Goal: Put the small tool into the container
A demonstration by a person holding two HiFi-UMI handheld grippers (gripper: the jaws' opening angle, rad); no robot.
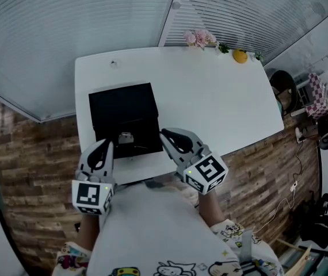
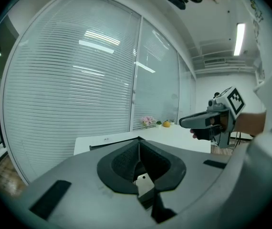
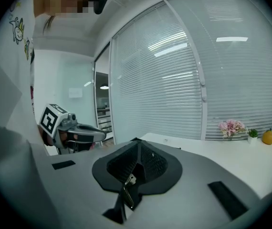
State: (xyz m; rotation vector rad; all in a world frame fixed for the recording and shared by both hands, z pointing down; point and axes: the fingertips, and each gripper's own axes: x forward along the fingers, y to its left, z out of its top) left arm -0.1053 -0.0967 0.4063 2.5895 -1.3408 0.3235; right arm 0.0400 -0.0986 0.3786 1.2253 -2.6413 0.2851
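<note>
The small tool (image 1: 125, 137) lies on the black container (image 1: 124, 111), close to the container's near edge and about midway along it. It shows as a small pale grey piece against the black. In the head view it looks a little longer from left to right than from near to far, so its long axis seems to run along the near edge. It is too small to tell which end points which way.

The container sits on the left part of the white table (image 1: 221, 102), with its near edge close to the table's near edge.

The left gripper (image 1: 107, 144) is held at the near left of the container, with its tips pointing toward the far side. Its own view shows the two dark pads pressed together with nothing between them. The right gripper (image 1: 164, 134) is at the container's near right corner and angles toward the far left. Its jaws are also closed, pad against pad, and hold nothing. The tool lies between the two grippers' tips and touches neither.

Each gripper view shows the other gripper alongside with its marker cube, both held above the table's level.

At the table's far edge, well apart from the container, stand pink flowers (image 1: 198, 38) and an orange fruit (image 1: 240, 56), in front of slatted blinds (image 1: 66, 33).
</note>
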